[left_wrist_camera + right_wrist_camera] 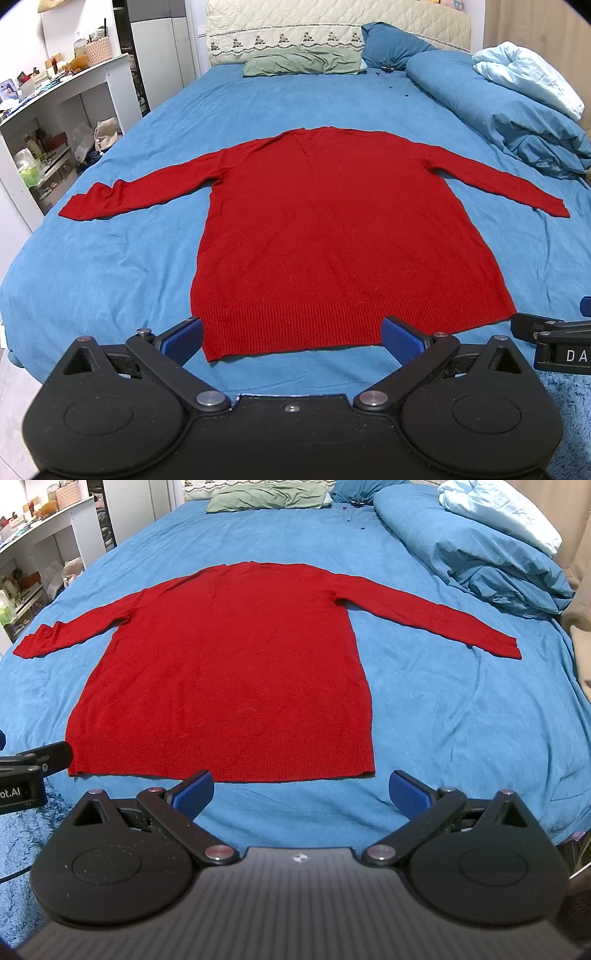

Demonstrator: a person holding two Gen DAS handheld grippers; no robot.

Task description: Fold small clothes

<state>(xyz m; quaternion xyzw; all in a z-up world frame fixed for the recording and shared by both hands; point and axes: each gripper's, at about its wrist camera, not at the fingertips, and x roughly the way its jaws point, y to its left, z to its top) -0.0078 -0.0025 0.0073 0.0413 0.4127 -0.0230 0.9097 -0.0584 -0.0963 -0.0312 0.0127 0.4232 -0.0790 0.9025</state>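
Sweater (332, 229), red and long-sleeved, lies flat on a blue bed (110, 266), hem toward the cameras, neck toward the headboard, both sleeves spread out to the sides.

Nearest the sweater's hem, the left gripper (291, 338) hangs with its blue-padded fingers (183, 338) spread wide, released and holding nothing; they straddle the left part of the hem. The right gripper (301, 794) sits just short of the hem's right corner, jaws likewise spread and empty, over bare sheet.

Beyond the sweater's neck, a green pillow (303, 61) lies flat against the headboard (332, 26), with a blue pillow (391, 44) beside it. Right of the sweater, a bunched blue duvet (498, 110) runs along the bed's edge. Left of the sweater, off the bed, stands a white shelf (55, 110) cluttered with small items.
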